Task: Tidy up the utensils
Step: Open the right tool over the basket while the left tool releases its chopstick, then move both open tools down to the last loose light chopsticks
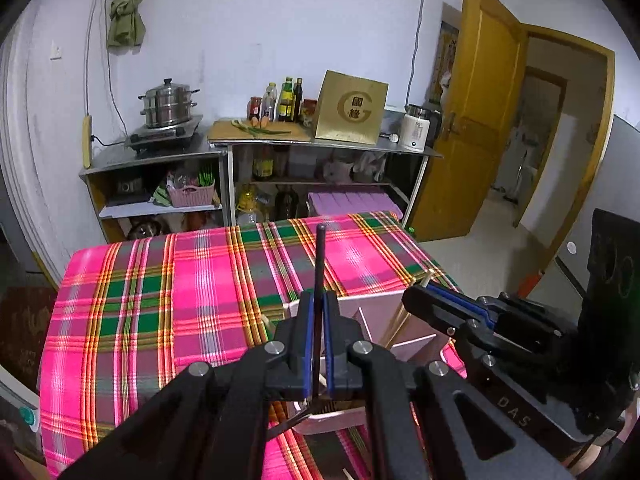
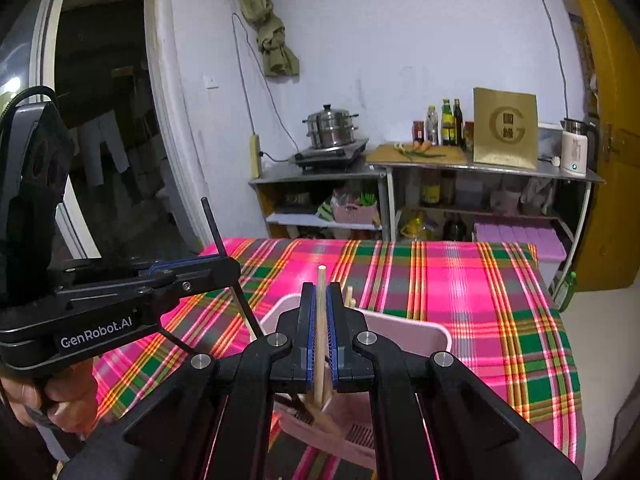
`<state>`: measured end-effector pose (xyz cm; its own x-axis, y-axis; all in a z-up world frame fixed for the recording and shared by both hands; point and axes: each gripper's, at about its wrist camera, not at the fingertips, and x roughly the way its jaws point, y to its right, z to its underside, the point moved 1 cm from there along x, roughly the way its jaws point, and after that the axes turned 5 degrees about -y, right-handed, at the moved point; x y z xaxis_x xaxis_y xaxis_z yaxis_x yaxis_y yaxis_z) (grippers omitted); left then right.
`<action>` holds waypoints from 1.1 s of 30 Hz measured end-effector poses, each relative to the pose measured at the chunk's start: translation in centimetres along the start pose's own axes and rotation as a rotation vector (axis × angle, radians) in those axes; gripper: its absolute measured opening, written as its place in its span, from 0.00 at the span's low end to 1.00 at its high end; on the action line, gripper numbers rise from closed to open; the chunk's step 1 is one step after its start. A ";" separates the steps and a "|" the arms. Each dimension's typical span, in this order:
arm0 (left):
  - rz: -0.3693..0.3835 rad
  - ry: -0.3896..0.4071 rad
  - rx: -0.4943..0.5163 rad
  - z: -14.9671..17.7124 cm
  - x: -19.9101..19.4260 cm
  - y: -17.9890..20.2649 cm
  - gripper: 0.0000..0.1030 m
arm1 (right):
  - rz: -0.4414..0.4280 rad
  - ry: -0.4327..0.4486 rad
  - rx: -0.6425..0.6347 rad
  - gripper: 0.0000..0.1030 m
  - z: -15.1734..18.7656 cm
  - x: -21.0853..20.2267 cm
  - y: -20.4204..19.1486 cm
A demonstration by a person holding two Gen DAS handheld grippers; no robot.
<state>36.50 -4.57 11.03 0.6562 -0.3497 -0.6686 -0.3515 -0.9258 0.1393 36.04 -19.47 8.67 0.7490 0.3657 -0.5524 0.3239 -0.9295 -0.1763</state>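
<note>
Left hand-held gripper point(image 1: 318, 308) pinched black chopstick point(image 1: 319, 264) upright, frame centre. Right hand-held gripper point(image 2: 320, 304) pinched wooden chopstick point(image 2: 321, 320) upright. Both above pink holder point(image 2: 420, 330), lower centre, on plaid tabletop point(image 2: 480, 300).

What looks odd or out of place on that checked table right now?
Little stands out. The left gripper pinches one black chopstick and the right gripper one wooden chopstick, a mismatched pair, above the pink divided holder. Nothing looks spilled or broken.
</note>
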 end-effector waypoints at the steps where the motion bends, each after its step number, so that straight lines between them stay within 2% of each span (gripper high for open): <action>1: 0.000 0.001 -0.001 0.1 0.0 0.0 0.05 | -0.002 -0.005 0.001 0.05 0.0 0.0 0.0; 9: 0.004 0.032 -0.008 0.8 -1.8 -0.1 0.09 | 0.006 0.010 0.019 0.10 0.3 -2.2 0.7; 11: -0.002 0.045 -0.006 1.1 -2.7 0.0 0.13 | 0.009 0.024 0.023 0.11 0.5 -3.3 0.8; 18: 0.000 0.097 -0.011 3.3 -6.4 0.4 0.19 | 0.026 0.060 0.027 0.12 2.3 -7.5 0.6; 23: -0.015 0.125 -0.007 6.1 -8.6 1.2 0.20 | 0.046 0.073 0.005 0.12 4.8 -10.6 -0.5; 33: 0.022 0.136 -0.021 13.1 -11.1 2.8 0.23 | 0.038 0.077 -0.016 0.12 10.5 -14.8 -2.3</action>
<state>19.42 -1.39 9.28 0.7335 -0.3847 -0.5603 -0.3533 -0.9201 0.1691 18.14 -23.24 8.73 0.8030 0.3332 -0.4942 0.3029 -0.9422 -0.1430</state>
